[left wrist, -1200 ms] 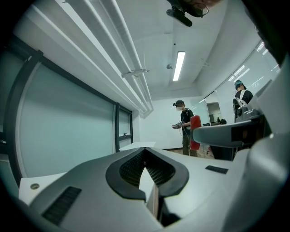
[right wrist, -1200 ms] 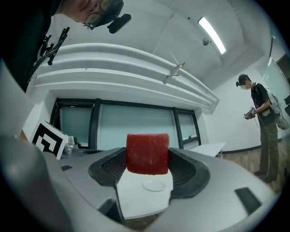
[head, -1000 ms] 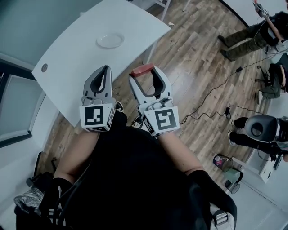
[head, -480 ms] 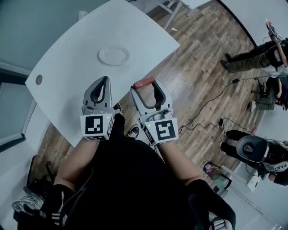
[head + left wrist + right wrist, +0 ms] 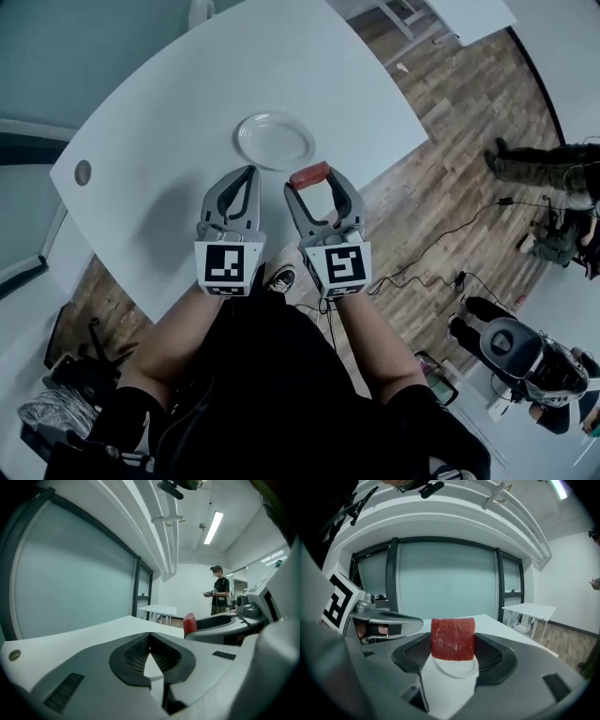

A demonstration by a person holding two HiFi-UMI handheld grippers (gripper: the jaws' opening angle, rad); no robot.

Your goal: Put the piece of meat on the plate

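Observation:
A white round plate (image 5: 276, 140) lies on the white table (image 5: 169, 141) just beyond both grippers. My right gripper (image 5: 311, 176) is shut on a red piece of meat (image 5: 309, 175), held at its tips over the table near the plate's near right rim. In the right gripper view the meat (image 5: 452, 638) fills the gap between the jaws, with the plate (image 5: 457, 668) below it. My left gripper (image 5: 245, 173) is shut with nothing in it, beside the right one. The left gripper view shows the meat (image 5: 189, 623) to the right.
The table's right edge drops to a wooden floor (image 5: 459, 103) with cables. A round grommet (image 5: 82, 172) sits in the table at far left. People stand at the right (image 5: 539, 169), and another white table (image 5: 529, 609) is farther off.
Both grippers have moved forward from above the floor and the table's near edge to just short of the plate. The meat stays in the right gripper.

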